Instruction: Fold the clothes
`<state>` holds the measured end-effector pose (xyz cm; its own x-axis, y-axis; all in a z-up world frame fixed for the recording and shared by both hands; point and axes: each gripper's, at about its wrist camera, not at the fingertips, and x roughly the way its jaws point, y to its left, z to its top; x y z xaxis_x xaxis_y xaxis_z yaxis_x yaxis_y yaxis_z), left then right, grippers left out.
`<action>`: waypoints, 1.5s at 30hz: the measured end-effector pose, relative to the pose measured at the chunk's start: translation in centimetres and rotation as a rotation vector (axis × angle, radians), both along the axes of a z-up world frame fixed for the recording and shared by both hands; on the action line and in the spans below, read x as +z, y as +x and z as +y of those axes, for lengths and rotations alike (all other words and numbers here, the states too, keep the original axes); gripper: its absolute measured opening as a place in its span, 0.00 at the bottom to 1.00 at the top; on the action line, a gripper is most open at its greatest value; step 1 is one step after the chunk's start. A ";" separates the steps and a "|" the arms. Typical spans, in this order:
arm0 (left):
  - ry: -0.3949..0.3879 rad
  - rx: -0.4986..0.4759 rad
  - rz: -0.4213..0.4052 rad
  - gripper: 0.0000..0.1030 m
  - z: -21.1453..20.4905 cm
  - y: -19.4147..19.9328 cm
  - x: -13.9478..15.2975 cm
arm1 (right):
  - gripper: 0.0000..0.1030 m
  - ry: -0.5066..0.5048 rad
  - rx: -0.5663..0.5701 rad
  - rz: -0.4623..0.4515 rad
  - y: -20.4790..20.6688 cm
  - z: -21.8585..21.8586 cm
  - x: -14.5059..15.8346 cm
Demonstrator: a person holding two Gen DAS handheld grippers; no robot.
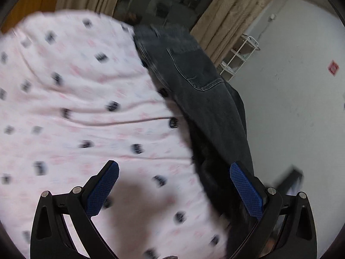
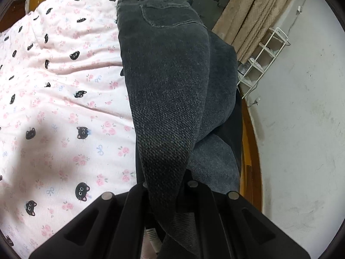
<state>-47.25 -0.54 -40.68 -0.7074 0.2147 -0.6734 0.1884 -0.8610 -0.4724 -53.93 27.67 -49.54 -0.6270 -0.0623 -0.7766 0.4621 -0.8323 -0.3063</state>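
You had the right gripper [image 2: 166, 196] clamped on a leg of the dark grey jeans [image 2: 172, 82], the denim pinched between the black jaws and running up and away from the camera. That grip looked meant to keep the leg taut and lifted so it could be carried along the rest of the garment. Under the held leg a second layer of denim sagged over the bed's right edge, beside the wooden bed frame [image 2: 255, 151]. Farther along the jeans, the back pocket and waistband lay flat on the cat-print pink bedsheet [image 2: 64, 99], at the far end of the bed.

Your left gripper [image 1: 174, 190] stood with its blue pads [image 1: 103, 190] wide apart, holding nothing, just left of the jeans above the sheet, probably ready to take a second hold. Its view was blurred, but it alone showed those empty pads; the right view showed the pinch and the sheet's print sharply. Beyond the jeans' waistband stood a white wire rack [image 2: 265, 58] and tan curtains [image 2: 248, 10].
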 end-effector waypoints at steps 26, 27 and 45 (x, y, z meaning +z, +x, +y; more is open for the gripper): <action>0.289 -0.087 -0.038 0.05 3.2 -12.4 -7.2 | 0.04 -0.079 0.037 0.025 5.5 0.8 1.2; 0.294 -0.088 -0.034 0.05 3.1 -12.0 -7.0 | 0.04 -0.085 0.034 0.022 5.8 0.8 1.4; 0.443 0.111 0.027 0.03 -7.8 10.6 0.6 | 0.03 -0.089 0.332 -0.085 23.2 -7.3 7.5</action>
<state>-36.67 -8.29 -40.05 -0.7581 0.4002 -0.5149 0.2506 -0.5501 -0.7966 -30.70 20.36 -42.06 -0.4943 -0.3218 -0.8075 0.7330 -0.6537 -0.1881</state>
